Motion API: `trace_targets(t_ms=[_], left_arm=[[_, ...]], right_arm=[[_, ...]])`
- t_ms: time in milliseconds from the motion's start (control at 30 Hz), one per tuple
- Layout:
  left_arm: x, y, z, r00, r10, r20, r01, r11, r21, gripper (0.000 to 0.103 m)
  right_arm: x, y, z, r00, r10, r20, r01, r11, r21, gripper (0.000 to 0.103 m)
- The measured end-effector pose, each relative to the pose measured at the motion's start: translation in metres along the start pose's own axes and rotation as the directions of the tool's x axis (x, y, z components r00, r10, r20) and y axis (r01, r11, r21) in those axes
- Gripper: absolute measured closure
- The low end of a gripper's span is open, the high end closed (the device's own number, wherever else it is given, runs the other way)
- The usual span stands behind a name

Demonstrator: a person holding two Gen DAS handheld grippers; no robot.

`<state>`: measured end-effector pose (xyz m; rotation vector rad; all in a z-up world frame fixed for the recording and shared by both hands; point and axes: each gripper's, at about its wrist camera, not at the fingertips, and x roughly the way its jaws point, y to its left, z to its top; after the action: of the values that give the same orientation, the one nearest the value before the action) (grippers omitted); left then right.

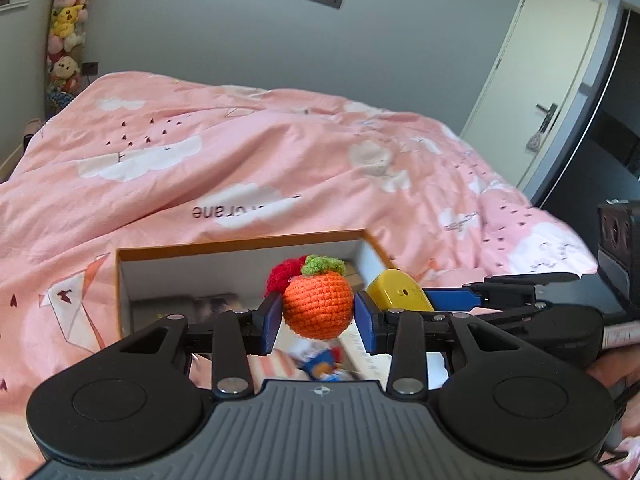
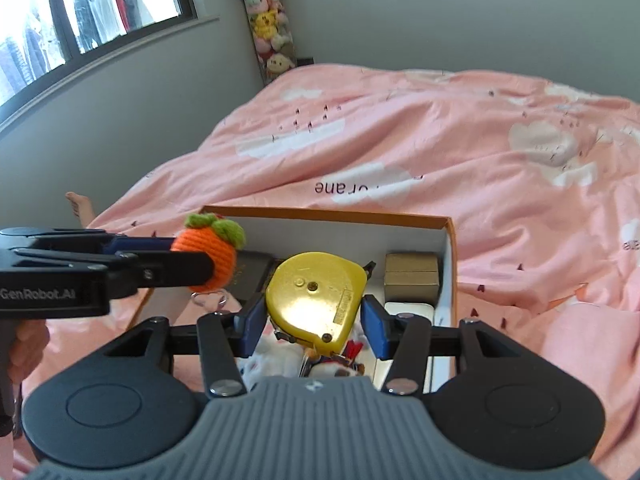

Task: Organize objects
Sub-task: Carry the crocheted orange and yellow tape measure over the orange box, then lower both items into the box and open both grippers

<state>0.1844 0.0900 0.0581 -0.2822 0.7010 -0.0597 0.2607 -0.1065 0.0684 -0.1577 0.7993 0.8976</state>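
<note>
Left gripper (image 1: 318,316): blue pads pinch the crocheted orange (image 1: 318,306) from both sides, centre of the left wrist view.
Crocheted orange: round orange knit ball, green yarn leaves on top, held above the open box (image 1: 240,246).
Right gripper (image 2: 316,320): pads clamp the yellow tape measure (image 2: 316,296) by its flanks, centre of the right wrist view.
Yellow tape measure: glossy rounded case, central rivet, raised over the box interior.
Box: orange rim, white inside, on the pink duvet (image 1: 240,152); holds a brown carton (image 2: 412,276) and blurred toys.

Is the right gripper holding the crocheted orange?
No, the right gripper grips a yellow tape measure; the crocheted orange sits between the left gripper's fingers.
</note>
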Motion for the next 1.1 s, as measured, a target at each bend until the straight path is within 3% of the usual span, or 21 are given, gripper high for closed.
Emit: trace_targets(t_ms=[200, 600, 867, 1100], left_arm=[[0.033, 0.019, 0.004, 0.998, 0.027, -0.056, -0.027, 1.000, 0.012, 0.059], [0.085, 0.045, 0.014, 0.989, 0.042, -0.142, -0.045, 0.999, -0.016, 0.059], [0.103, 0.050, 0.013, 0.984, 0.037, -0.172, -0.042, 0.999, -0.024, 0.059], [0.106, 0.050, 0.013, 0.983, 0.035, -0.179, -0.042, 0.998, -0.036, 0.059]], right_arm=[[0.065, -0.018, 0.015, 0.995, 0.006, -0.096, -0.002, 0.999, 0.040, 0.050], [0.170, -0.019, 0.025, 0.966, -0.052, -0.254, 0.035, 0.997, -0.072, 0.050], [0.190, -0.007, 0.019, 0.953, -0.138, -0.271, 0.064, 0.962, -0.265, 0.049], [0.190, -0.002, 0.017, 0.950, -0.175, -0.259, 0.079, 0.936, -0.344, 0.048]])
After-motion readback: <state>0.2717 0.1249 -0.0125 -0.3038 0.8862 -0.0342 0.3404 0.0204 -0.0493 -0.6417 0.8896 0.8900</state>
